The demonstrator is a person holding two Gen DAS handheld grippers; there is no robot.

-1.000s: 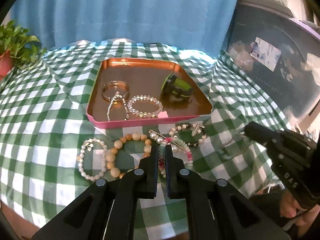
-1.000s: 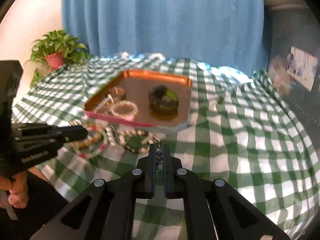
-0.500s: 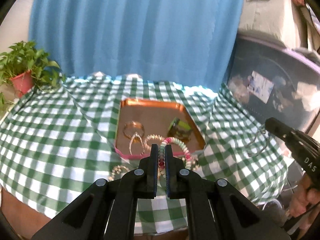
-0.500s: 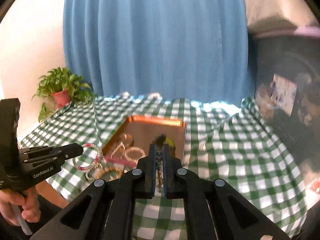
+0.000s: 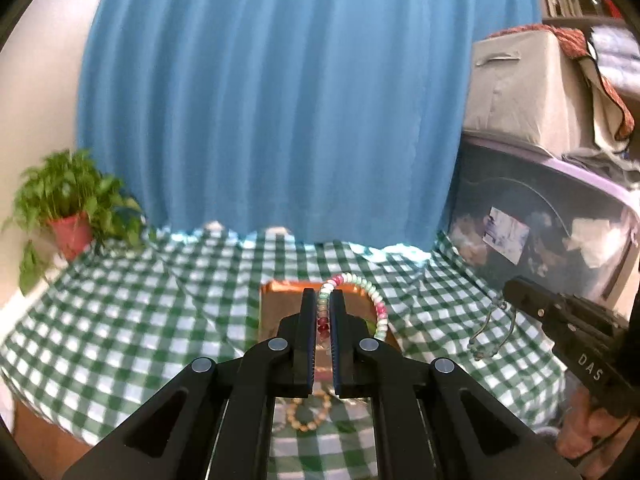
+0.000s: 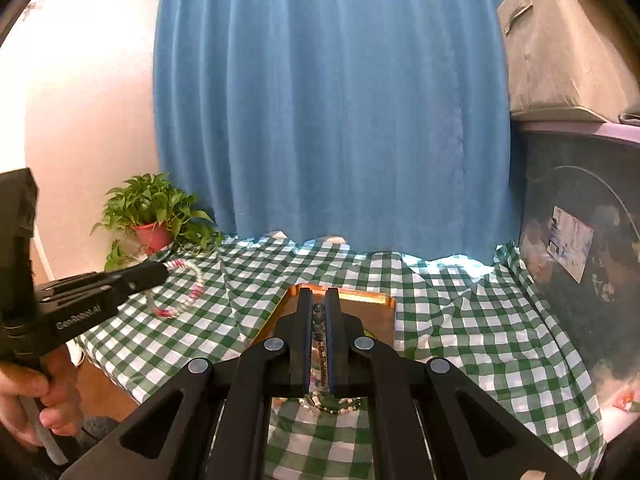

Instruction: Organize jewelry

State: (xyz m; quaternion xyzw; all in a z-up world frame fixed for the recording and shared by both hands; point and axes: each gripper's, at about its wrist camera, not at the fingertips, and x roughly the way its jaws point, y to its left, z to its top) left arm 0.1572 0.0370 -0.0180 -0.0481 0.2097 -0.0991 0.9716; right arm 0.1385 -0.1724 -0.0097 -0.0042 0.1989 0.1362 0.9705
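My left gripper [image 5: 323, 296] is shut on a pink, white and green beaded bracelet [image 5: 378, 308], whose loop arcs to the right of the fingers. From the right wrist, the left gripper [image 6: 162, 270] carries that bracelet [image 6: 188, 294] in the air. My right gripper [image 6: 319, 294] is shut on a thin dark bracelet [image 6: 319, 322]. In the left wrist view, the right gripper [image 5: 510, 290] has the thin bracelet [image 5: 486, 336] dangling below it. Both are raised well above the copper tray [image 5: 276, 304] [image 6: 372, 308], which the fingers mostly hide.
A wooden bead bracelet [image 5: 310, 416] and a dark-and-white bead bracelet [image 6: 334, 404] lie on the green checked cloth [image 5: 120, 320]. A potted plant [image 6: 154, 220] stands at the back left, a blue curtain [image 5: 272, 120] behind, a dark storage bin [image 5: 540, 220] at the right.
Both grippers have risen from the cloth, each lifting its bracelet clear. The table and tray now look smaller and lower in both views.
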